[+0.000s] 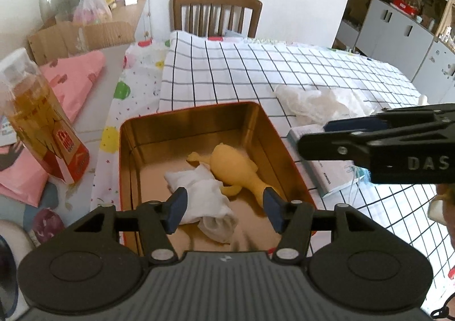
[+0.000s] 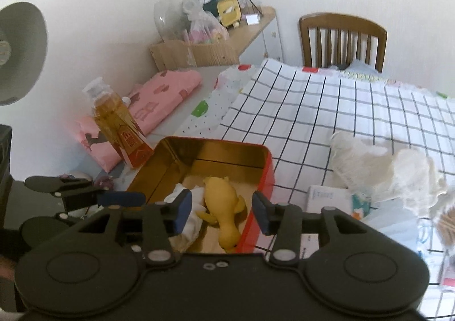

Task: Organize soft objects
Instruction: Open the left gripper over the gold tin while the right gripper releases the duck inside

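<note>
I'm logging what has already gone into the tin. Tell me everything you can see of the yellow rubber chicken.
The yellow rubber chicken is a soft-looking, matte toy with a plump body, a long thin neck and small stubby limbs. It lies flat on its side on the gold floor of the red tin, its neck pointing toward the near wall. A crumpled white cloth lies against it on one side. No claw touches it.

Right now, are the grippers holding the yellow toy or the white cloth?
Neither. The left gripper and right gripper are both open with nothing between their pads. The yellow toy and white cloth lie loose in the tin.
</note>
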A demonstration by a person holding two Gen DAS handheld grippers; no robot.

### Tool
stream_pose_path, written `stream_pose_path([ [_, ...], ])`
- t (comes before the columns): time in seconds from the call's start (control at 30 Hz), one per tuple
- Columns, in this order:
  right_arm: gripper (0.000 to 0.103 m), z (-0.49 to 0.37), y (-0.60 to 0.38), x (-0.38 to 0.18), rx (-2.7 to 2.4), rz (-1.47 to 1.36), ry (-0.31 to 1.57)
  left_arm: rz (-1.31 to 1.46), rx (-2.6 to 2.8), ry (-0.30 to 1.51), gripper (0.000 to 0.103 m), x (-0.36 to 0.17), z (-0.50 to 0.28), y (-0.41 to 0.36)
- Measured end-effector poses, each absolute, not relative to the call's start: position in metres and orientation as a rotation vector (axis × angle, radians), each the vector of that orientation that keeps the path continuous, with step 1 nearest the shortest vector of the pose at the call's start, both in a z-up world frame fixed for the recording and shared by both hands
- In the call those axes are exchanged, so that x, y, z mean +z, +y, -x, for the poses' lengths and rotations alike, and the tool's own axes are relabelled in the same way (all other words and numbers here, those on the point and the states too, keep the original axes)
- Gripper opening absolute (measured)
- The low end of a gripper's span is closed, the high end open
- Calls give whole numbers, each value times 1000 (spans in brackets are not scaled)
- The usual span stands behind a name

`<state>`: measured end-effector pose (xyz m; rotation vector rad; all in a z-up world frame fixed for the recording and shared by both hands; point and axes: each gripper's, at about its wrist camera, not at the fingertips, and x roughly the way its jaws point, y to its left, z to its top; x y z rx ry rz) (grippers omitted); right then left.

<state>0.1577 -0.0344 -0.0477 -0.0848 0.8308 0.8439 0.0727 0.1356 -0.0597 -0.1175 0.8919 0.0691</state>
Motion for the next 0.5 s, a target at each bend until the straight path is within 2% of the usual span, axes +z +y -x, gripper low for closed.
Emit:
stream_pose_path([
  [0.37,64,-128,-90,-12,843,71,690,106,71,790,62,-23,-56,109],
  [0.5,65,-124,-115,-4,818,46,660,109,55,754,63,-10,-54,94],
])
